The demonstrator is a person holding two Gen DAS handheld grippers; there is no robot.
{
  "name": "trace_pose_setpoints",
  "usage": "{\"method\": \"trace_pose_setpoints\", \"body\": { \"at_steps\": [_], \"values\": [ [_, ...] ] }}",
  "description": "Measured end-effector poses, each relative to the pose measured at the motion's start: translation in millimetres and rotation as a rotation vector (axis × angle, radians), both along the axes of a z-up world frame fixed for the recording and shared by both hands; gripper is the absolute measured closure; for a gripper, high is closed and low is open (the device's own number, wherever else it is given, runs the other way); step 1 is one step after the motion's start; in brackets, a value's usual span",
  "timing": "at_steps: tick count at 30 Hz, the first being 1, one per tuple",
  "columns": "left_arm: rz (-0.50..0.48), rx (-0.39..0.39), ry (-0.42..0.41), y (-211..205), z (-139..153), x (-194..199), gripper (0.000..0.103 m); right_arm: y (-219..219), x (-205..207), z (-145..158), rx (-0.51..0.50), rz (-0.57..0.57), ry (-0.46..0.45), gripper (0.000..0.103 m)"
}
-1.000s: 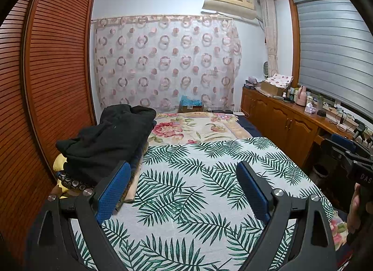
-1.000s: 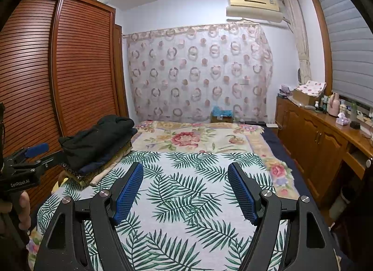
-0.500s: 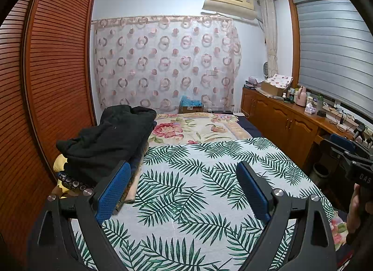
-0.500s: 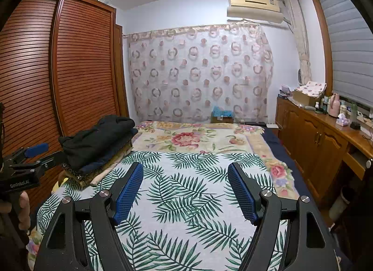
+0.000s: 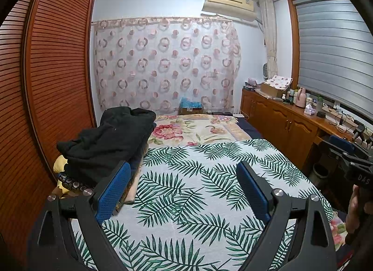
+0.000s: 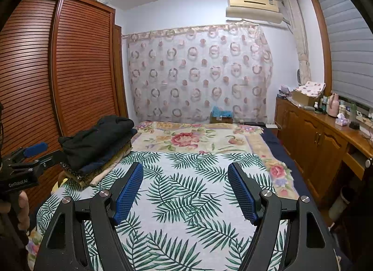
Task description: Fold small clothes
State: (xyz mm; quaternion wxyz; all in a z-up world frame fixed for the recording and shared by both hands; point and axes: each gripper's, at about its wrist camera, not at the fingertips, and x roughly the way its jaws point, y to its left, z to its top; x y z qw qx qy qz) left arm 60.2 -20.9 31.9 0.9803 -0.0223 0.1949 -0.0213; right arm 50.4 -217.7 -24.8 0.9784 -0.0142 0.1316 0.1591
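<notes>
A stack of folded clothes with a black garment on top lies at the left side of the bed; it also shows in the right wrist view. My left gripper is open and empty above the palm-leaf sheet, just right of the stack. My right gripper is open and empty above the same sheet. Each gripper shows at the edge of the other's view, the right one and the left one.
A slatted wooden wardrobe runs along the left. A wooden cabinet with bottles and boxes stands on the right under a window. A floral blanket covers the bed's far end, with a patterned curtain behind.
</notes>
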Motion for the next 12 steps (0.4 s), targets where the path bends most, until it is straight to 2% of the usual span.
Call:
{"method": "trace_pose_setpoints", "body": {
  "at_steps": [12],
  "values": [
    [0.0,0.002,-0.007,-2.1,7.1,-1.9,0.011,-4.0,0.9,-1.1,0.002,0.002,-0.002,0.026]
  ]
}}
